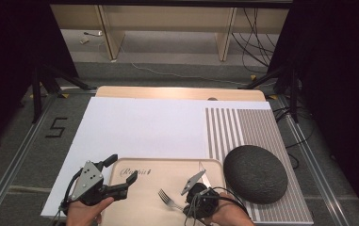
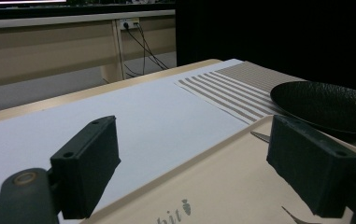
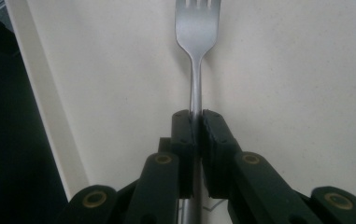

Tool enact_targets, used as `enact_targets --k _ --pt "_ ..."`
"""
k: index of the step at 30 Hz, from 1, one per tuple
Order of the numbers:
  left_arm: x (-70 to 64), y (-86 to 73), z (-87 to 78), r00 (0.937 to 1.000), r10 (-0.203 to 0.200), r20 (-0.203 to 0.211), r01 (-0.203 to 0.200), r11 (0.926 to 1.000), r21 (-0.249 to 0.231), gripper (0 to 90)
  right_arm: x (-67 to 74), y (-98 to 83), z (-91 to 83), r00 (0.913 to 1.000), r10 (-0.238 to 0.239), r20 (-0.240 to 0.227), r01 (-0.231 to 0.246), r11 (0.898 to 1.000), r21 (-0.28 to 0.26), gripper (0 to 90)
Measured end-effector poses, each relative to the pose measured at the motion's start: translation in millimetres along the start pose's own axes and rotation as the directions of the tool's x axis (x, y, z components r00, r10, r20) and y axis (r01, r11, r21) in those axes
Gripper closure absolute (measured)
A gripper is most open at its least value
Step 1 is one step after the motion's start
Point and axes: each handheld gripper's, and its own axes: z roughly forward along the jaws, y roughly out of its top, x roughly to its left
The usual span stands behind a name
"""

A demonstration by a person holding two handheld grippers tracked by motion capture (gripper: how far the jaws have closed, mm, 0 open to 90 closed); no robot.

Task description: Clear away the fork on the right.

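While the right gripper (image 3: pixel 196 116) has its two black jaws pressed together on the handle of the fork (image 3: pixel 197 28), the fork lies over the pale tray (image 1: pixel 134 207). Seen from the high view, the fork (image 1: pixel 168 198) is near the front of the tray, with its prongs pointing away from the gripper toward the tray's middle. I cannot tell if the prongs touch the tray or float just above it.

The fork looks like shiny metal. It should be light, hard and stiff, so it will not bend or break. But smooth metal is slippery, and the handle is thin, so it could slide or swing in the jaws if the grip is loose. The best place to hold it is the narrow handle, which is where the jaws pinch it now, a bit below the wide part with the prongs. A hold nearer the middle would keep it from tipping.

The left gripper (image 1: pixel 117 176) hangs over the left end of the tray with its jaws spread wide and nothing between them.

A dark round plate (image 1: pixel 255 173) sits just to the right of the tray, on a striped mat (image 1: pixel 243 127). A knife (image 1: pixel 204 170) lies at the tray's right edge.
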Motion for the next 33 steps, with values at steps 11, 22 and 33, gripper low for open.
enact_targets --k 11,22,33 --pt "-0.3 0.1 0.0 1.0 0.0 0.001 0.0 1.0 0.0 16.2 1.6 0.2 7.2 0.9997 -0.008 0.023 0.007 0.999 0.042 83.7" --pt "-0.3 -0.2 0.2 1.0 0.003 0.001 -0.003 1.0 0.002 16.2 9.2 5.8 2.3 0.9976 -0.069 0.0 0.069 0.996 -0.059 66.6" --pt "-0.2 -0.1 -0.1 1.0 0.003 0.0 -0.003 1.0 0.001 16.3 20.7 10.7 16.7 0.9845 -0.151 0.09 0.153 0.988 -0.019 86.3"
